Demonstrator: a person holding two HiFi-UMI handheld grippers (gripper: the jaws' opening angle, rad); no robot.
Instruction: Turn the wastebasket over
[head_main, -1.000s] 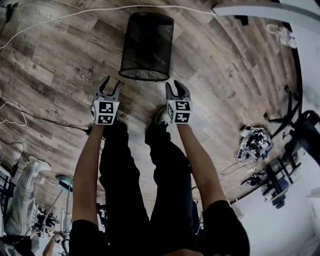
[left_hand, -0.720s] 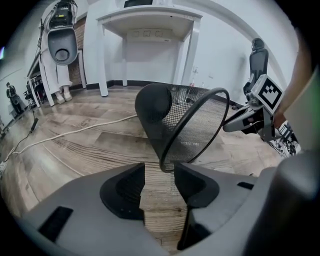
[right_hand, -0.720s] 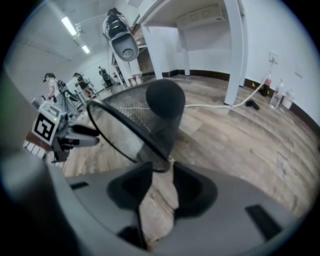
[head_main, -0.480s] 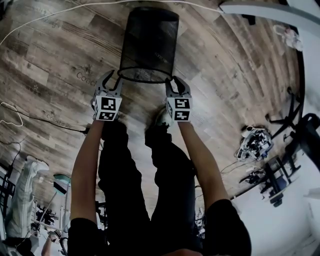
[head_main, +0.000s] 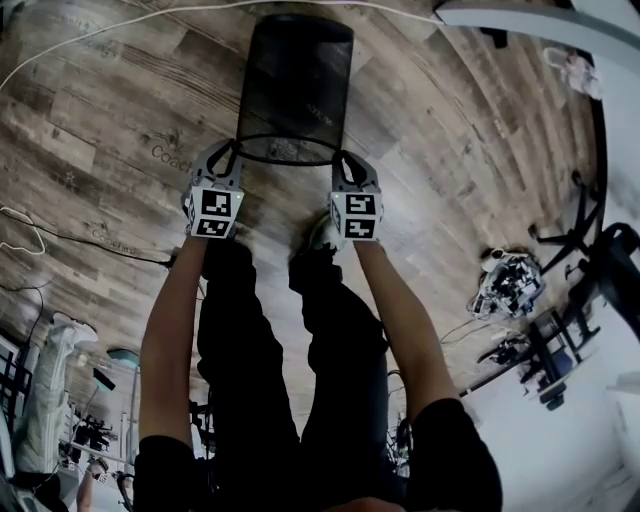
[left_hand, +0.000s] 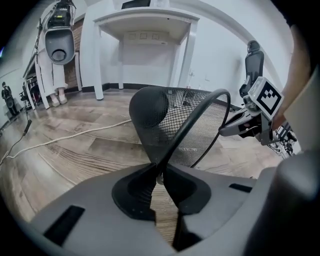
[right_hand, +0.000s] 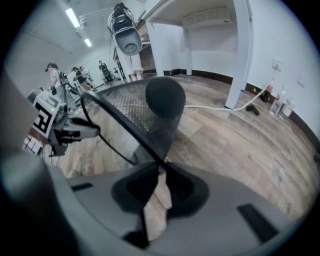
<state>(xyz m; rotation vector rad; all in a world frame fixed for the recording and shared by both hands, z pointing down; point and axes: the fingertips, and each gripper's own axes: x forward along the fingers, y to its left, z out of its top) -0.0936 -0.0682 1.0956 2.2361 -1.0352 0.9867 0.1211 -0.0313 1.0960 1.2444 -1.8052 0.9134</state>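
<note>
The left claw (head_main: 224, 152) and right claw (head_main: 346, 160) are closing onto opposite sides of the mesh wastebasket (head_main: 295, 85) rim. Best to pinch firmly, then lift and rotate both together.

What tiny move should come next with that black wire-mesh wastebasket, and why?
Probably finish the squeeze before lifting: the left gripper and right gripper, on opposite sides, each have the rim of the black wire-mesh wastebasket between their jaws, which are closing.

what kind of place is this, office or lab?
Likely a lab or workshop: a wood-plank floor crossed by a loose white cable, a tall white table, and a grey hooded device on a stand.
</note>
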